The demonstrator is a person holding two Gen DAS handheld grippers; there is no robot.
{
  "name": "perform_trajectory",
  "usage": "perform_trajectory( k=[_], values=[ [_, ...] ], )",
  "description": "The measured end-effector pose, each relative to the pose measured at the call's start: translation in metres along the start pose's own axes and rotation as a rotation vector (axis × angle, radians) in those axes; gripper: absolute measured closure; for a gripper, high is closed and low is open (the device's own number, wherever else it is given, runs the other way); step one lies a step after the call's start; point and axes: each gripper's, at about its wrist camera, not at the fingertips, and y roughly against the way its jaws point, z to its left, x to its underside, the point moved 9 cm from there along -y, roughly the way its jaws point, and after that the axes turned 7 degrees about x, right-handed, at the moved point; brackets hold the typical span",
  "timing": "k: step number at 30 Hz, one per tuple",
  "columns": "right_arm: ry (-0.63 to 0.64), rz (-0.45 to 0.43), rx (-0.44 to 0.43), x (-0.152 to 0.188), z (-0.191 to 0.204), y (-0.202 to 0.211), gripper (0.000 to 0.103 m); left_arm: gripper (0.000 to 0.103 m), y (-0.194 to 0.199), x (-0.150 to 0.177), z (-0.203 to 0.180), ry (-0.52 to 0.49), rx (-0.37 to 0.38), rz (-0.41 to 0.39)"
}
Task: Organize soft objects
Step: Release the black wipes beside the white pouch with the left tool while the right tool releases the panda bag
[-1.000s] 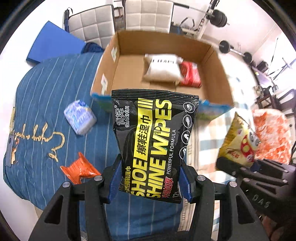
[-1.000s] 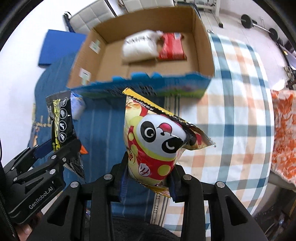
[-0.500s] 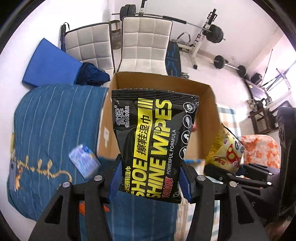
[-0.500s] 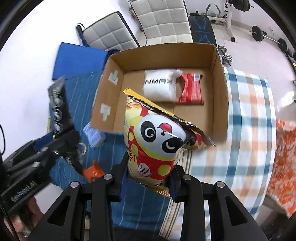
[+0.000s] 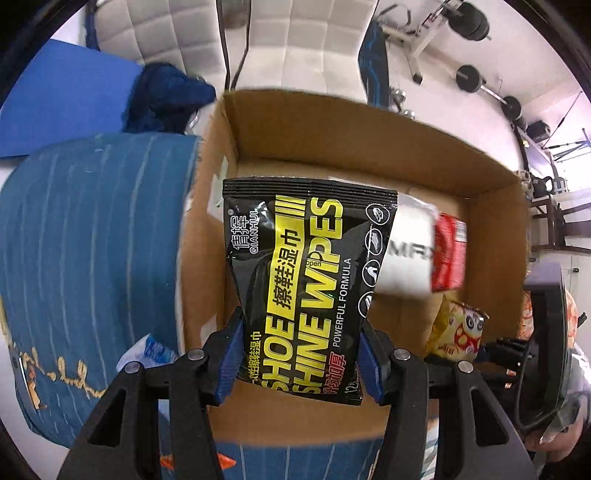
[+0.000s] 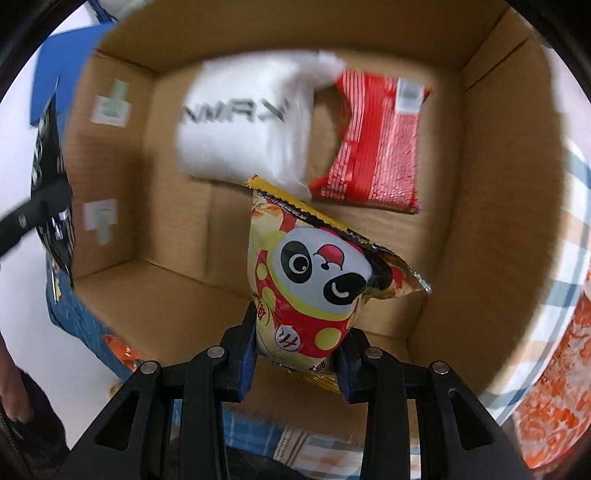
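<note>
My left gripper [image 5: 301, 360] is shut on a black and yellow shoe wipes pack [image 5: 303, 277], held upright over the left part of the open cardboard box [image 5: 332, 129]. My right gripper [image 6: 297, 354] is shut on a yellow and red panda snack bag [image 6: 317, 284], held over the box floor [image 6: 177, 229]; the bag also shows in the left wrist view [image 5: 458, 330]. A white soft pack [image 6: 240, 129] and a red packet [image 6: 376, 147] lie at the back of the box.
The box stands on a bed with a blue striped cover [image 5: 92, 240] and a checked cloth [image 6: 569, 258]. A small blue-white pack [image 5: 151, 352] and an orange wrapper [image 6: 122, 350] lie on the cover. White chairs [image 5: 295, 40] and gym weights [image 5: 476, 22] stand behind.
Both grippers have moved forward and down with their packs, from in front of the box to over its inside. The box now fills both views.
</note>
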Motion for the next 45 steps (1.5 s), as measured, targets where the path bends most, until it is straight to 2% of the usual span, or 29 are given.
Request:
perform_trajectory(
  k=[6, 15, 19, 22, 24, 28, 32, 40, 42, 44, 45],
  values=[
    [0.003, 0.040, 0.058, -0.013, -0.010, -0.027, 0.066, 0.051, -0.041, -0.024, 0.010, -0.001, -0.017, 0.070],
    [-0.008, 0.035, 0.111, -0.020, -0.018, -0.034, 0.063, 0.049, -0.088, -0.047, 0.003, -0.034, -0.027, 0.159],
    [-0.004, 0.055, 0.122, -0.019, -0.020, -0.038, 0.061, 0.048, -0.096, -0.051, 0.001, -0.051, -0.048, 0.173],
    [-0.006, 0.045, 0.149, -0.024, -0.025, -0.036, 0.050, 0.047, -0.095, -0.052, 0.003, -0.036, -0.056, 0.177],
    [-0.017, 0.038, 0.135, -0.024, -0.026, -0.033, 0.045, 0.047, -0.092, -0.052, 0.004, -0.028, -0.055, 0.177],
    [-0.042, 0.009, 0.128, -0.027, -0.026, -0.021, 0.042, 0.047, -0.076, -0.050, 0.004, -0.008, -0.043, 0.157],
    [-0.069, -0.038, 0.134, -0.027, -0.026, -0.009, 0.034, 0.045, -0.057, -0.050, 0.003, -0.016, -0.053, 0.120],
    [-0.122, -0.178, 0.169, -0.024, -0.020, 0.035, 0.024, 0.037, -0.004, -0.032, -0.002, -0.046, -0.088, -0.010],
    [-0.128, -0.208, 0.166, -0.023, -0.012, 0.050, 0.016, 0.031, 0.008, -0.028, 0.000, -0.054, -0.086, -0.042],
    [-0.132, -0.237, 0.168, -0.019, -0.013, 0.059, 0.009, 0.010, 0.015, -0.022, -0.006, -0.053, -0.082, -0.068],
    [-0.130, -0.250, 0.169, -0.014, -0.009, 0.062, 0.006, 0.008, 0.021, -0.018, -0.008, -0.049, -0.075, -0.084]
  ],
)
